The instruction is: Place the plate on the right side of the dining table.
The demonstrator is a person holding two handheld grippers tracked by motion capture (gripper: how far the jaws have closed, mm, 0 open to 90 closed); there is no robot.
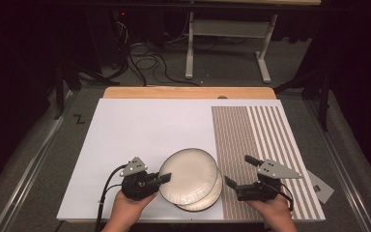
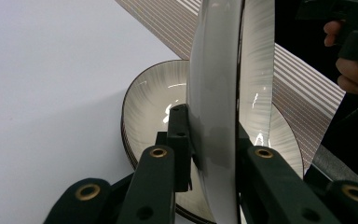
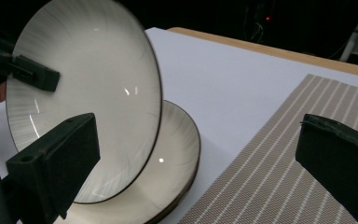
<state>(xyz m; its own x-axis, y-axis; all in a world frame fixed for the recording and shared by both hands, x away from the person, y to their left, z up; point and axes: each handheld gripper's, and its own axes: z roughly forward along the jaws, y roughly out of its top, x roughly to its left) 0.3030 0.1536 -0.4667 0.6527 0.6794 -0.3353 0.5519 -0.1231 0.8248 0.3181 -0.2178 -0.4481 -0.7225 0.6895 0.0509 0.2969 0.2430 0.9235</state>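
A cream plate with a dark rim (image 1: 189, 175) (image 3: 98, 93) is tilted up off a second plate (image 1: 207, 200) (image 3: 177, 154) that lies flat under it near the board's front edge. My left gripper (image 1: 165, 179) (image 2: 212, 140) is shut on the raised plate's left rim. In the left gripper view that plate (image 2: 214, 93) stands edge-on between the jaws, above the lower plate (image 2: 154, 102). My right gripper (image 1: 239, 170) (image 3: 198, 154) is open, just right of the plates over the striped placemat (image 1: 265, 140), with nothing between its jaws.
The plates rest on a white board (image 1: 140, 130) with a wooden strip (image 1: 188, 92) along its far edge. A small grey card (image 1: 321, 186) lies off the board's right side. A table frame (image 1: 227, 43) and cables (image 1: 145, 58) are on the floor beyond.
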